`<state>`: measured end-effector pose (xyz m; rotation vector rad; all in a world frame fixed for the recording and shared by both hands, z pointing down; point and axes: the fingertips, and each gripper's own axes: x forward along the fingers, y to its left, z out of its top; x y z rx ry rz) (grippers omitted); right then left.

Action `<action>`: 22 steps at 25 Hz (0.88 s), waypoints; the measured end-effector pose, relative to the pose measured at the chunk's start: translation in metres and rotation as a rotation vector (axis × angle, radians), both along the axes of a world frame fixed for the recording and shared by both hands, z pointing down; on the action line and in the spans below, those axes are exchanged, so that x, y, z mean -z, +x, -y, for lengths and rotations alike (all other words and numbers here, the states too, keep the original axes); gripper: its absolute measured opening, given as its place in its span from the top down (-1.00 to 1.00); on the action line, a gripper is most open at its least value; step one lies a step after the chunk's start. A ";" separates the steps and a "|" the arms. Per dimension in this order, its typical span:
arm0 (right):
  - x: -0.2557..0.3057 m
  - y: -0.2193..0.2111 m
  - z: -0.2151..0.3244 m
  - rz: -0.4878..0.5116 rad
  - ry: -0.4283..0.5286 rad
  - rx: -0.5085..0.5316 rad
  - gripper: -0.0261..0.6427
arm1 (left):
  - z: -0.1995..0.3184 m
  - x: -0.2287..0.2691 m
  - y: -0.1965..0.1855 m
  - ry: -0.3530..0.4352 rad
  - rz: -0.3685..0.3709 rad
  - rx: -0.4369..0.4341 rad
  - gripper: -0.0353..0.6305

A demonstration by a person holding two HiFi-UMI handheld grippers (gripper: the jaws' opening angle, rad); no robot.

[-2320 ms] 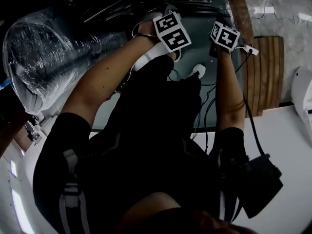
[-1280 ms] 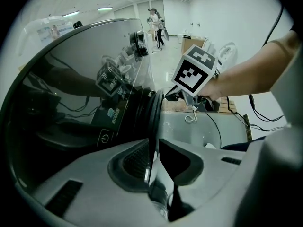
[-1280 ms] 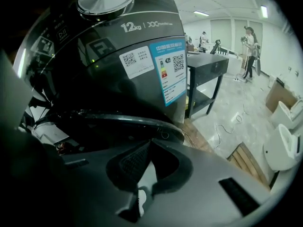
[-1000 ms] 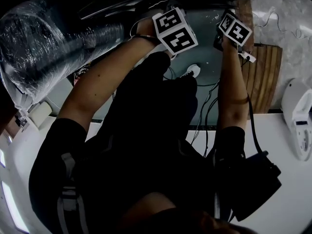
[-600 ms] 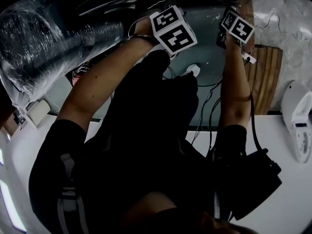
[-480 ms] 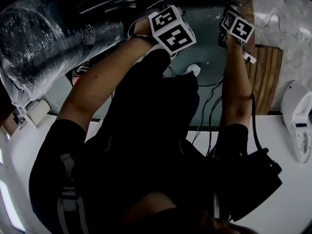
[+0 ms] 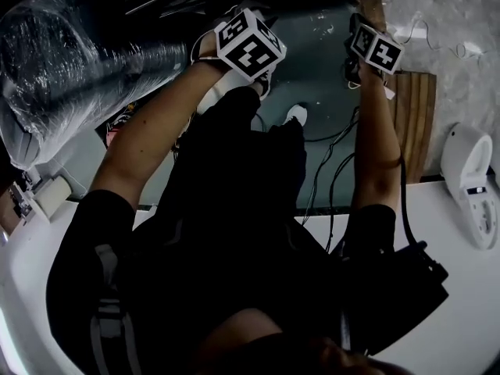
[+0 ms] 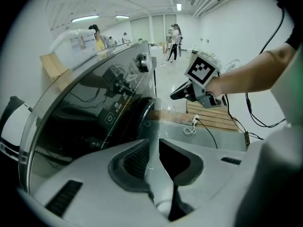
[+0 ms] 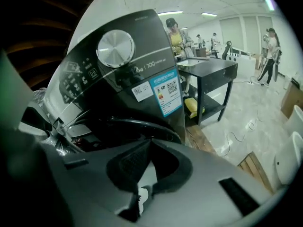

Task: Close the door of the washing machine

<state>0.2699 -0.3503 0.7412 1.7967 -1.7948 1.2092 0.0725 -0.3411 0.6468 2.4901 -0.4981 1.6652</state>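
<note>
The dark washing machine fills the left of the left gripper view, with its silver dial up high. Its round door looks flush with the front. In the right gripper view the dial and the door's curved rim are close ahead. My left gripper stands slightly open beside the door with only floor showing in the gap. My right gripper is shut on nothing; it also shows in mid-air as the right gripper. In the head view only the marker cubes show.
A bulky plastic-wrapped item lies at the left. A wooden pallet and loose cables are on the floor to the right, beside a white device. A black table and several people stand further off.
Both hands have lifted, and the left marker cube has slid left in the head view. The jaws look the same as before.
</note>
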 end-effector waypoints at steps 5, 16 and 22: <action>0.043 -0.012 -0.037 0.079 0.021 0.021 0.91 | -0.015 0.022 -0.006 0.012 -0.061 0.089 0.71; 0.175 -0.029 -0.097 -0.019 0.232 0.222 0.91 | -0.064 0.109 -0.013 0.135 -0.221 0.168 0.73; 0.252 -0.029 -0.120 -0.043 0.335 0.260 0.91 | -0.081 0.163 -0.023 0.214 -0.327 0.247 0.78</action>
